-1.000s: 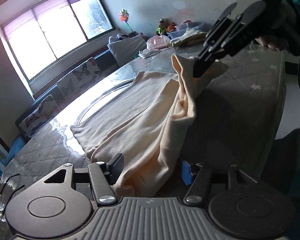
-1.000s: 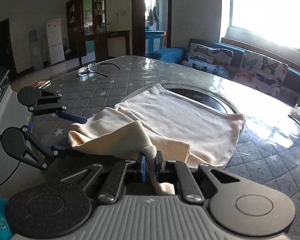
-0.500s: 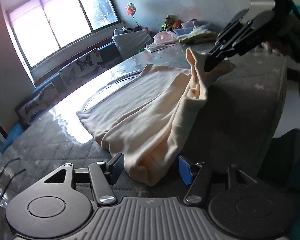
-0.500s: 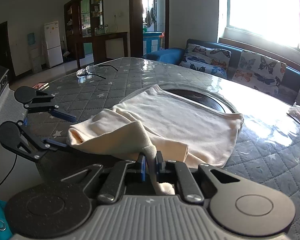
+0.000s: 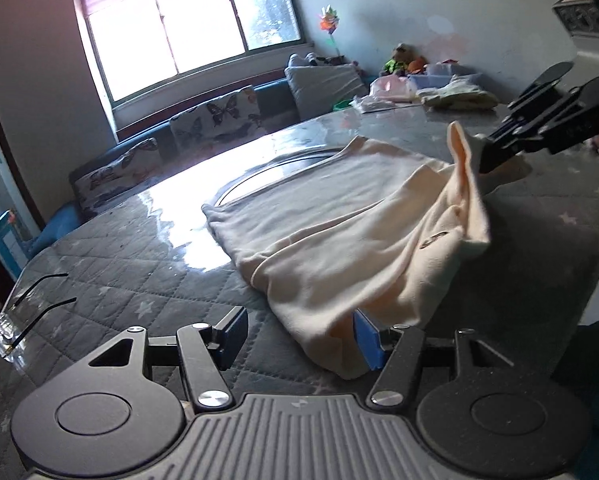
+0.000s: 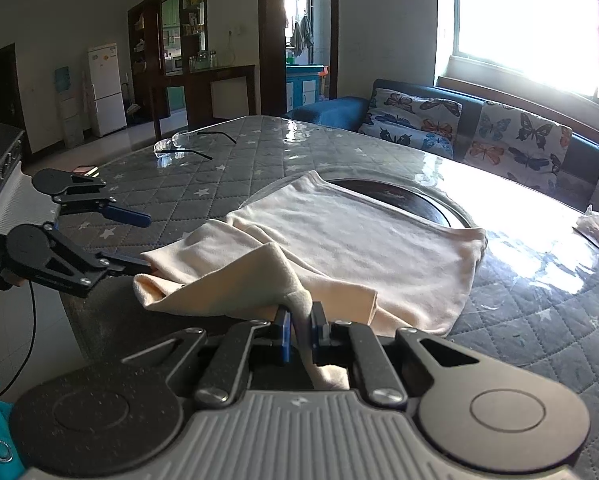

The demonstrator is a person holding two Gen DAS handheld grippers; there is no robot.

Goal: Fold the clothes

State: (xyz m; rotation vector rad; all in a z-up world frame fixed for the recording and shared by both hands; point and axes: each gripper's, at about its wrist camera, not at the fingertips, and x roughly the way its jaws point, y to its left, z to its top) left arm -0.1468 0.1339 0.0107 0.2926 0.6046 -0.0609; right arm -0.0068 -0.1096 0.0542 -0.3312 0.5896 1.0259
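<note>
A cream garment [image 5: 339, 232] [image 6: 351, 236] lies partly spread on the grey quilted table [image 5: 139, 272], near its front edge. My right gripper [image 6: 299, 320] is shut on a bunched corner of it and holds that corner a little above the table; it shows at the upper right of the left wrist view [image 5: 485, 156]. My left gripper [image 5: 299, 336] [image 6: 150, 243] stands open at the garment's other near corner. The folded end of the cloth rests against the inner side of its right blue pad [image 5: 366, 339]. The left pad [image 5: 233, 330] is clear of the cloth.
A pair of glasses [image 6: 187, 146] [image 5: 31, 308] lies on the table's far-left part. A dark round inset [image 6: 399, 196] sits under the garment's far edge. Sofa cushions [image 6: 511, 136] line the window side. Clothes and toys [image 5: 451, 92] pile at the far end.
The left gripper has rolled and slid sideways, so the cloth end now sits at its right pad instead of between the fingers. The right gripper and its held corner stayed put.
</note>
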